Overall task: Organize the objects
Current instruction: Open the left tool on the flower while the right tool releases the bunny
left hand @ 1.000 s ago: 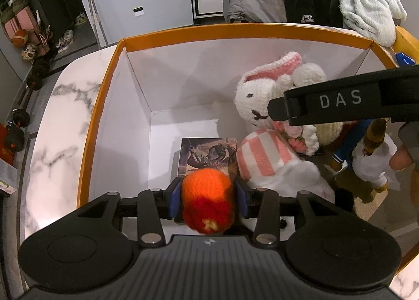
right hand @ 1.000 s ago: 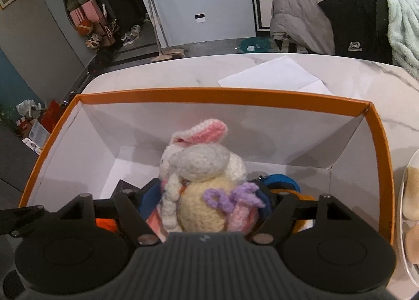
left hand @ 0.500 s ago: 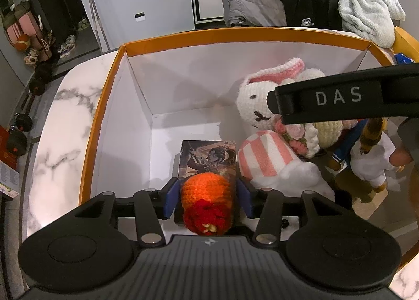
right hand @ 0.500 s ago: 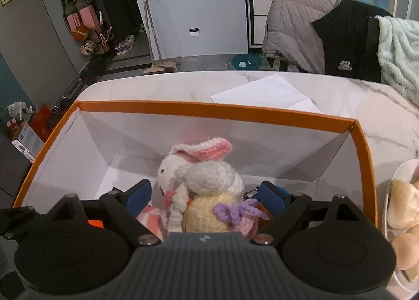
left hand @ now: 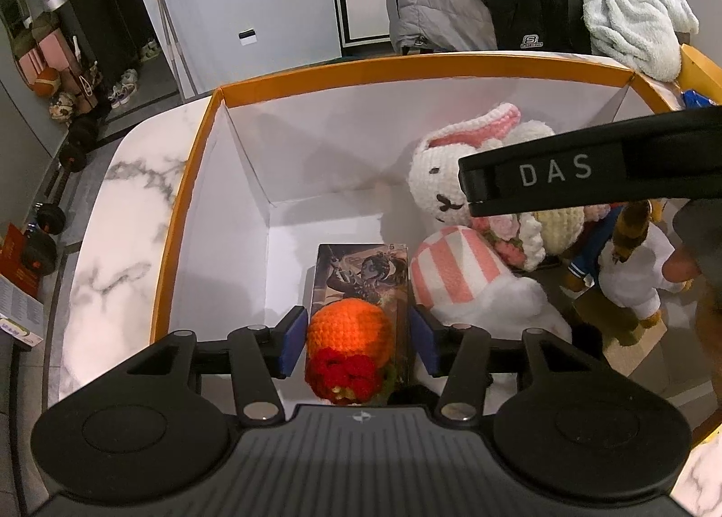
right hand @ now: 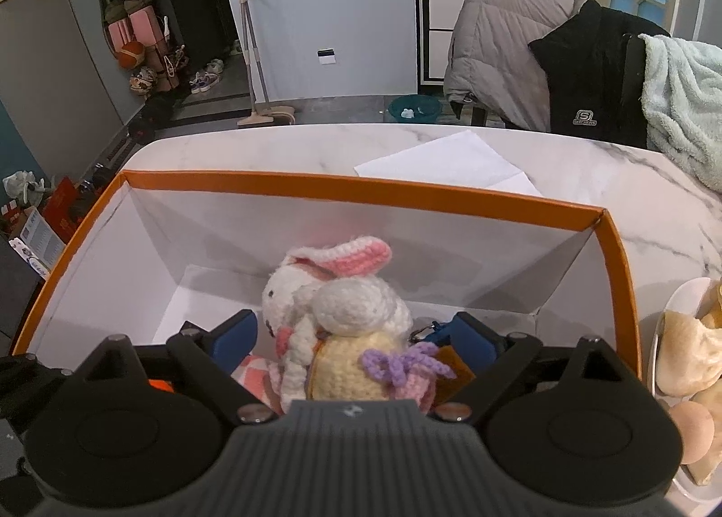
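Both tongs opening: left (left hand: 356, 334) around orange crochet toy (left hand: 348, 339), right (right hand: 356, 336) around bunny (right hand: 334, 309)

You are looking down over your right gripper (right hand: 356, 332) into the orange box (right hand: 361, 196) filling the middle of the frame. Its jaws are opening, and the blue pads (right hand: 234, 332) are standing clear on either side of the crochet bunny (right hand: 343, 305), not pressing it. The bunny is sitting in the box at centre frame, pink ear up, a purple bow (right hand: 397, 361) on its yellow body. A white paper (right hand: 446, 165) is lying on the marble table (right hand: 654, 183) beyond the box. At the right edge, a plate (right hand: 672, 314) is holding bread (right hand: 686, 350).
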Demonstrator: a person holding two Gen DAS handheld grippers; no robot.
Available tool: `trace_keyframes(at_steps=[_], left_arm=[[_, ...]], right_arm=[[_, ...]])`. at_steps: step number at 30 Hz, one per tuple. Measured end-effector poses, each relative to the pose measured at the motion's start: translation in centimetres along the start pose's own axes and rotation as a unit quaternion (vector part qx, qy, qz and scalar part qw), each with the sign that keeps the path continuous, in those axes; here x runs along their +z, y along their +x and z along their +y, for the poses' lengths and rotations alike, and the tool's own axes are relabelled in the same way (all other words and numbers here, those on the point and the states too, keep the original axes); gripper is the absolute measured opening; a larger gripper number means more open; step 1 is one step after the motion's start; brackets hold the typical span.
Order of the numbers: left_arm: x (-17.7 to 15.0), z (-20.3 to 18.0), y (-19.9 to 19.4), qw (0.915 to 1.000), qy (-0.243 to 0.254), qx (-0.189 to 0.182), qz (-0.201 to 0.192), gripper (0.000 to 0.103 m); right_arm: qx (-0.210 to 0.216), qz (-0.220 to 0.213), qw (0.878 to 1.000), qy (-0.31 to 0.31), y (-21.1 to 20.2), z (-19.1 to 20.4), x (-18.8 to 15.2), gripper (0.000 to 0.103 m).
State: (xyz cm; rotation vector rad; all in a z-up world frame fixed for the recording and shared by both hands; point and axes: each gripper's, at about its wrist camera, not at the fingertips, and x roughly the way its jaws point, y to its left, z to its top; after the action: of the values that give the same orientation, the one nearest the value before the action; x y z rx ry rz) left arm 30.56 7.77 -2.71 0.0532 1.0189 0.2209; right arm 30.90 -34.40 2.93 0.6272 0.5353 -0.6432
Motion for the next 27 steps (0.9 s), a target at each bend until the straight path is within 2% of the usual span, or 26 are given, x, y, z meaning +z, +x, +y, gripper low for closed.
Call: trace_keyframes(at_steps=[9, 10, 11, 13, 20, 27], left_arm=[[-0.1, -0.1, -1.7, 0.9998, 0.008, 0.003, -0.019, 0.062], [-0.2, -0.1, -1.9, 0.9997, 0.008, 0.001, -0.021, 0.066], [-0.1, -0.1, -2.1, 0.9997, 0.008, 0.001, -0.024, 0.074], [-0.4, -0.1, -2.7, 0.9993, 0.006, 0.005, -0.036, 0.080], [-0.7, 0.4, -3.8, 0.9990, 0.007, 0.011, -0.043, 0.081], [-1.2, 0.8, -4.4, 0.9990, 0.002, 0.010, -0.042, 0.082]], right_arm=[[0.003, -0.001, 1.000, 0.017, -0.2, -0.7, -0.2, 0.094], [0.004, -0.001, 1.000, 0.018, -0.2, -0.8, -0.3, 0.094], [0.003, -0.003, 1.000, 0.019, -0.2, -0.8, -0.4, 0.094], [0.001, -0.008, 1.000, 0.017, -0.4, -0.9, -0.5, 0.094], [-0.031, -0.045, 0.998, -0.005, -1.3, -0.3, -0.5, 0.095], [-0.021, -0.086, 0.996, 0.012, -2.5, -1.3, -0.8, 0.097]])
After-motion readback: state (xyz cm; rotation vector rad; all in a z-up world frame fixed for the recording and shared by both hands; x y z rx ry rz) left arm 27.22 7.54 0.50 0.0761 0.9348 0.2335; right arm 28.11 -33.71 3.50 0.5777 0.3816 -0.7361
